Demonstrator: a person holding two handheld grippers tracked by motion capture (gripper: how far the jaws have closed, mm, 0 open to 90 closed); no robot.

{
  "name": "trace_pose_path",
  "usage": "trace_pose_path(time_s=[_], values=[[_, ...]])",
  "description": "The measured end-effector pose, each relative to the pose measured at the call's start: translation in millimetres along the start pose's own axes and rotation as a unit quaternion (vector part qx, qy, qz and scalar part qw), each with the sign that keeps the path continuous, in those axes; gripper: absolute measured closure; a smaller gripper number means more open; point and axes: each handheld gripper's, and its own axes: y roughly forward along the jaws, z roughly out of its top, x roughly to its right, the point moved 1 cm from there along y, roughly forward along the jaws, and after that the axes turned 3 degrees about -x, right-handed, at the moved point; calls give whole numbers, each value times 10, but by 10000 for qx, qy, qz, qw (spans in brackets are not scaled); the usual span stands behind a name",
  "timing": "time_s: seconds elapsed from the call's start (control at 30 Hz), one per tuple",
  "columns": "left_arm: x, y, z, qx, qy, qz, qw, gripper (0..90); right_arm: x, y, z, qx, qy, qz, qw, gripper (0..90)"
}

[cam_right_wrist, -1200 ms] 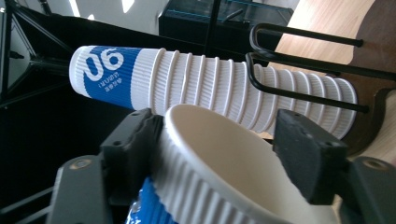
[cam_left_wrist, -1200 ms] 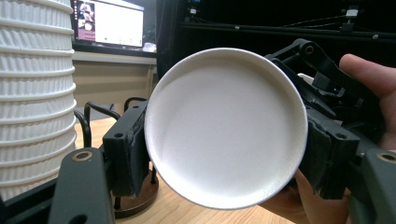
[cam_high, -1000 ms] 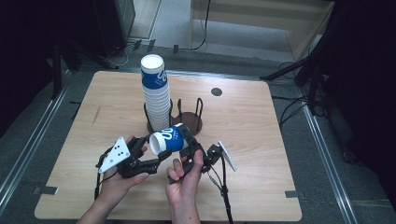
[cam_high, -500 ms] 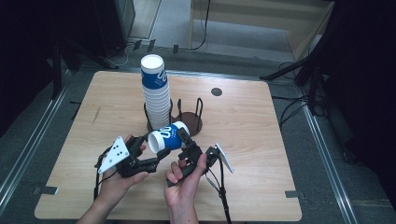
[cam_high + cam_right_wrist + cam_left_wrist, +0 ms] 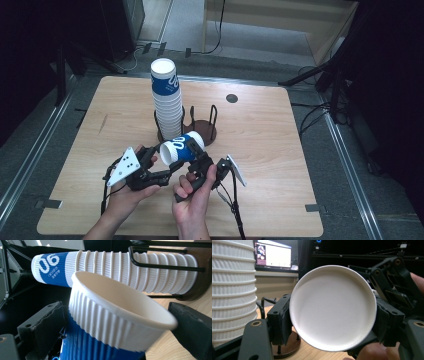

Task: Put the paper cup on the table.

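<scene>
- Between the jaws of the left gripper (image 5: 161,165): pinched a blue-and-white ribbed paper cup (image 5: 181,148) by its base end, one pad pressed on each side of it.
- Between the jaws of the right gripper (image 5: 196,159): took in the same cup nearer its mouth; had just been spreading, and appeared to stand clear of the ribbed wall on both sides.
- Probably a handover: gripped firmly at the left so the cup would not drop while released at the right.
- Kept the cup off the light wooden table (image 5: 280,150), just in front of the tall stack of matching paper cups (image 5: 169,107) and the dark wire holder with its round brown base (image 5: 205,131).
- Lay on its side, long axis roughly level and running from one pair of jaws to the other.
- Faced its flat white bottom straight back along the left jaws; pointed its open mouth away from them, toward the holder.
- Looked set for turning upright or seating in the holder, judging by that pose.
</scene>
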Motion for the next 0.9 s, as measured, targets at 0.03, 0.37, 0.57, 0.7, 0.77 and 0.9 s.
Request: trace_pose_path(time_s=[0.03,0.37,0.57,0.7,0.77,0.9], values=[[4,2,2,10,-19,-19,10000,287,-2,4,18,45,-6,28,10000,23],[-7,-3,0,-24,8,-23,10000,286,35,42,39,-20,144,132,9998,90],[-9,-38,17,92,-232,-21,9997,275,26,33,29,58,137,283,9995,115],[-11,-69,49,258,-427,-141,9987,200,-4,6,60,237,-54,303,9992,117],[-19,-83,59,238,-456,-149,9986,165,-27,-13,83,320,-195,293,9989,117],[-44,-90,50,22,-374,38,9993,130,-80,-56,124,543,-669,159,9962,118]])
